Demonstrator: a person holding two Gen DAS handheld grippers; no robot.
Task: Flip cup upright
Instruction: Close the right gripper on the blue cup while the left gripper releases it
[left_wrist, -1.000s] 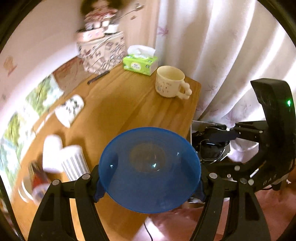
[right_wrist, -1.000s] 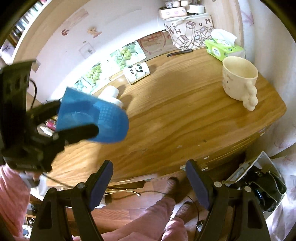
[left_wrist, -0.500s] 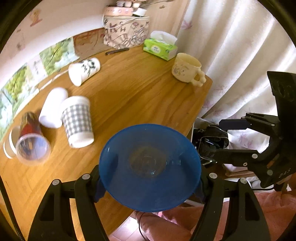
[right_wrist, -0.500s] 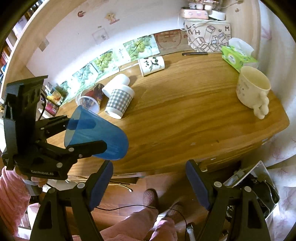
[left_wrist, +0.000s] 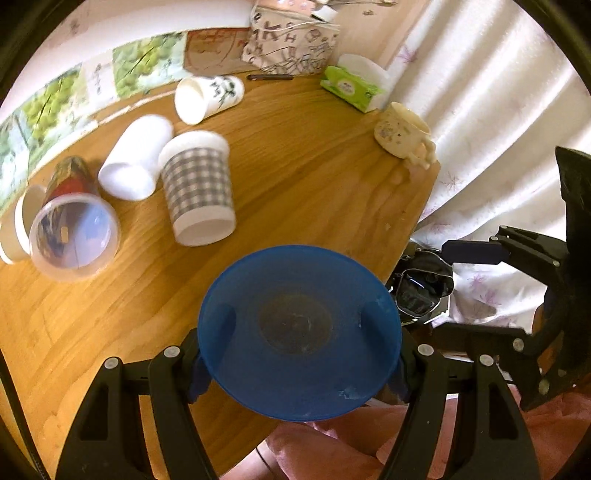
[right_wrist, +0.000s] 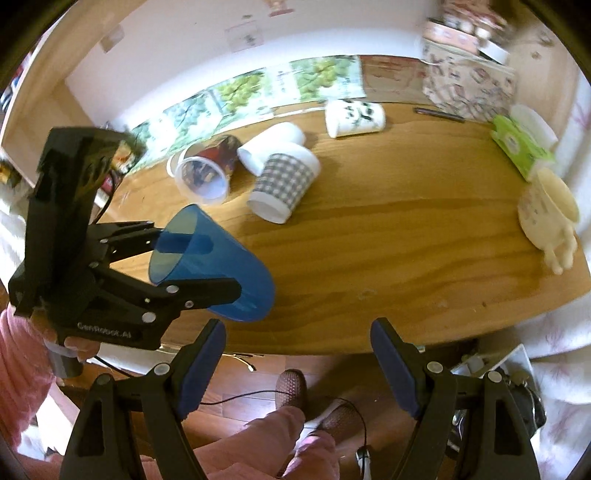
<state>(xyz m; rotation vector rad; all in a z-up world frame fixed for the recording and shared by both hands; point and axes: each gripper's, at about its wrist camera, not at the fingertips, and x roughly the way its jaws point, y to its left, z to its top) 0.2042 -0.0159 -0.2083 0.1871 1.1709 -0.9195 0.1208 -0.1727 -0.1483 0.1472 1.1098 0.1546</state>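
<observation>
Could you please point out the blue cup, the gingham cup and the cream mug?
blue cup (right_wrist: 236, 275): right wrist view, side wall.
gingham cup (left_wrist: 197, 184): left wrist view, checked side.
cream mug (right_wrist: 543, 216): right wrist view, outer wall.

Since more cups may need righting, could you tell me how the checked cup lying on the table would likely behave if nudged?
The checked cup lies on its side on the table, so it would probably roll, curving since it tapers. It looks like a light, thin-walled cup, likely easy to squash.

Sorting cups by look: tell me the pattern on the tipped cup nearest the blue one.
Grey-and-white gingham check, clearest in the left wrist view.
</observation>
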